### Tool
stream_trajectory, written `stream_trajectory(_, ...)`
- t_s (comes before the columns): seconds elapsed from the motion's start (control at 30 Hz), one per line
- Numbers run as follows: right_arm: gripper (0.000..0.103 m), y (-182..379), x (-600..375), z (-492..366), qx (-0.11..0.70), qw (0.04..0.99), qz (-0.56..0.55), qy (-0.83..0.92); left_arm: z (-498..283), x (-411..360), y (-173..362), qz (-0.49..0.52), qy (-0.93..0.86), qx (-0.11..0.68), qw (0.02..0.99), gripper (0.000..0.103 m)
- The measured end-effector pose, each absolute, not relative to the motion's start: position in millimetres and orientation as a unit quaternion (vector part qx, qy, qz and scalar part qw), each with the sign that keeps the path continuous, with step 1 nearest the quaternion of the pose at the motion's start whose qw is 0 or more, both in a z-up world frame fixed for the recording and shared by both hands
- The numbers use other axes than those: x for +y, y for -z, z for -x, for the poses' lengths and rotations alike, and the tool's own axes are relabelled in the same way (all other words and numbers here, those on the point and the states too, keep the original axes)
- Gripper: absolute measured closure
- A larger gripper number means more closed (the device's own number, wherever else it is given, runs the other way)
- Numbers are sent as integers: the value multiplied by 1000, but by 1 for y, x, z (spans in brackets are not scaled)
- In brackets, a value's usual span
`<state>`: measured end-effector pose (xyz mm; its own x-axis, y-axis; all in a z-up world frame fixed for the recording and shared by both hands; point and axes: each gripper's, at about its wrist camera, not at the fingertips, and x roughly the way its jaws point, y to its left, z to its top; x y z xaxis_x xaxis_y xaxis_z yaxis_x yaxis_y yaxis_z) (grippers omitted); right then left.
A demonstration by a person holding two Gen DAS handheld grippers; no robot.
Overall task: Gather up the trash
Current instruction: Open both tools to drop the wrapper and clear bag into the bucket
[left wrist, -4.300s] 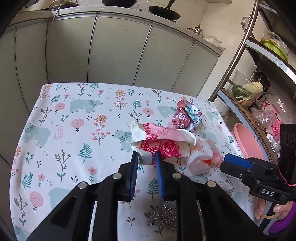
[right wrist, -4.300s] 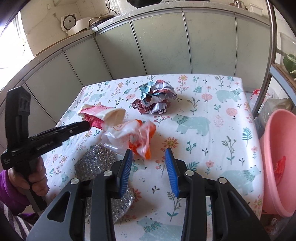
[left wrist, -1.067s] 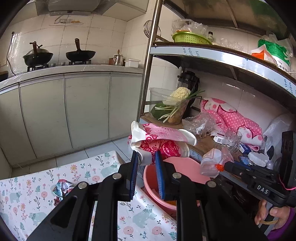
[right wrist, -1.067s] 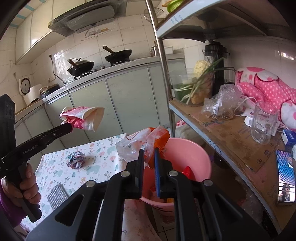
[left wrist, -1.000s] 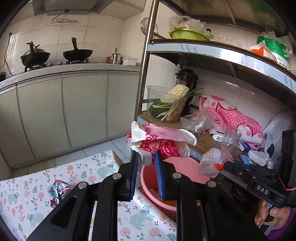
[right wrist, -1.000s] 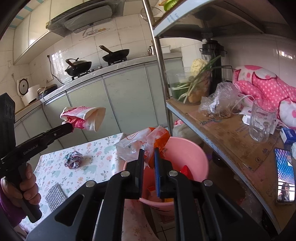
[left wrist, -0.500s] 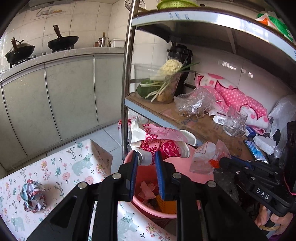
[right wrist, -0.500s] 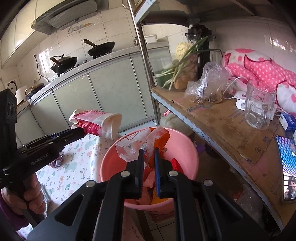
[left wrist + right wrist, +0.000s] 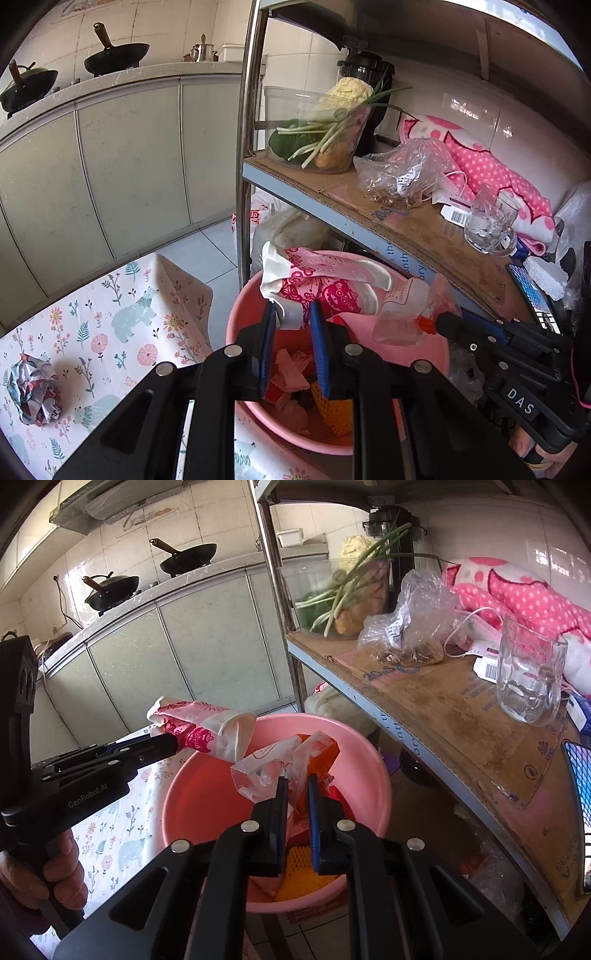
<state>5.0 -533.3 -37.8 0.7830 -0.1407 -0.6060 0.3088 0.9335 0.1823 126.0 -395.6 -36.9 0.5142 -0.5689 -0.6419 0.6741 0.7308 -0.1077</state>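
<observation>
My left gripper (image 9: 291,314) is shut on a pink-and-white paper wrapper (image 9: 317,280) and holds it over the pink basin (image 9: 436,350). The wrapper also shows in the right wrist view (image 9: 207,727). My right gripper (image 9: 295,781) is shut on a clear plastic bag with orange inside (image 9: 284,760), held just above the pink basin (image 9: 207,797). The bag shows in the left wrist view (image 9: 406,314). The basin holds scraps and an orange foam net (image 9: 299,871). A crumpled paper ball (image 9: 33,387) lies on the table.
The floral tablecloth table (image 9: 110,332) is at the left. A metal shelf (image 9: 443,716) with vegetables (image 9: 347,590), a plastic bag (image 9: 410,620), a glass mug (image 9: 528,679) and a phone overhangs the basin. Its steel post (image 9: 245,147) stands just behind the basin. Grey cabinets (image 9: 129,158) are behind.
Both grippers carried their trash from the table to the basin and have dropped lower over it. Both stay shut on their items.
</observation>
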Motion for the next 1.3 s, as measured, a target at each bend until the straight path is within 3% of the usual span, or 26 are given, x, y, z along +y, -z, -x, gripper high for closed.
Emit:
stream_trajectory(0.37,92,49,-540,-21,331,924,-136,134,-139,-410,49,-86,354,349,863,84)
stream_trajectory(0.43,90,52,-542,-22,335,922,-136,136,-139,-412,49,-87,355,348,864,84)
stream_trajectory(0.5,81,53,-544,-23,336,922,-135,139,-139,-414,49,-89,355,347,864,83)
stream_trajectory(0.83,77,52,-545,-23,336,922,-139,133,-140,-418,47,-89,353,360,859,70)
stream_trajectory(0.97,68,48,-542,-20,332,924,-138,127,-137,-415,42,-85,351,360,860,68)
stream_trajectory(1.3,68,30,-526,-6,318,933,-128,113,-120,-405,19,-74,356,342,867,59)
